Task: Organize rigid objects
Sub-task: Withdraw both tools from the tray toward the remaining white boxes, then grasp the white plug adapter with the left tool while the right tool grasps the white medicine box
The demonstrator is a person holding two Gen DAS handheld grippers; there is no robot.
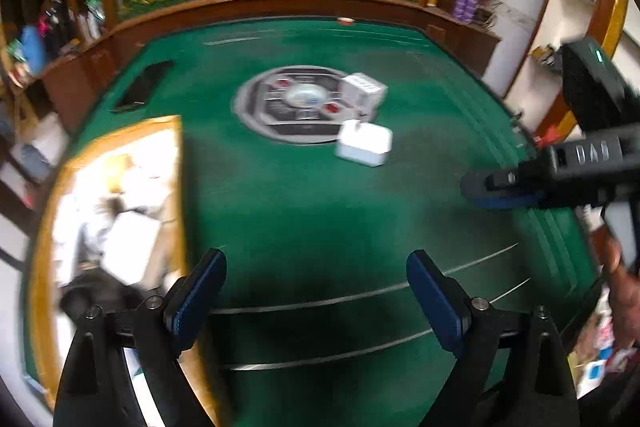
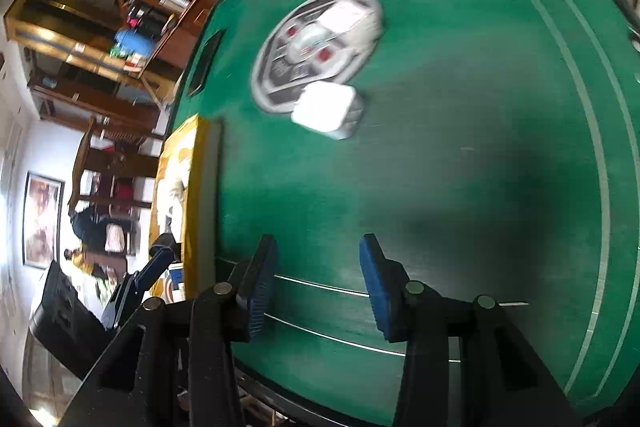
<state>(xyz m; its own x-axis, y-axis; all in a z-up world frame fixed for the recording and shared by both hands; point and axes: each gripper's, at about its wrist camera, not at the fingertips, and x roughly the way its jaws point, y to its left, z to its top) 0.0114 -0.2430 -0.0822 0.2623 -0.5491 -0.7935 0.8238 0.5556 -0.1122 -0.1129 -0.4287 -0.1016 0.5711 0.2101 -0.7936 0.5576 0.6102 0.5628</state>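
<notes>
Left tool (image 1: 316,291): jaws wide apart, holding nothing, above the green desk (image 1: 320,211). Right tool (image 2: 318,283): jaws partly apart, likewise empty. Two white boxes, both blurred, sit mid-desk: one (image 1: 365,143) at the round grey panel's (image 1: 280,107) near edge, the other (image 1: 363,91) upon it.
</notes>
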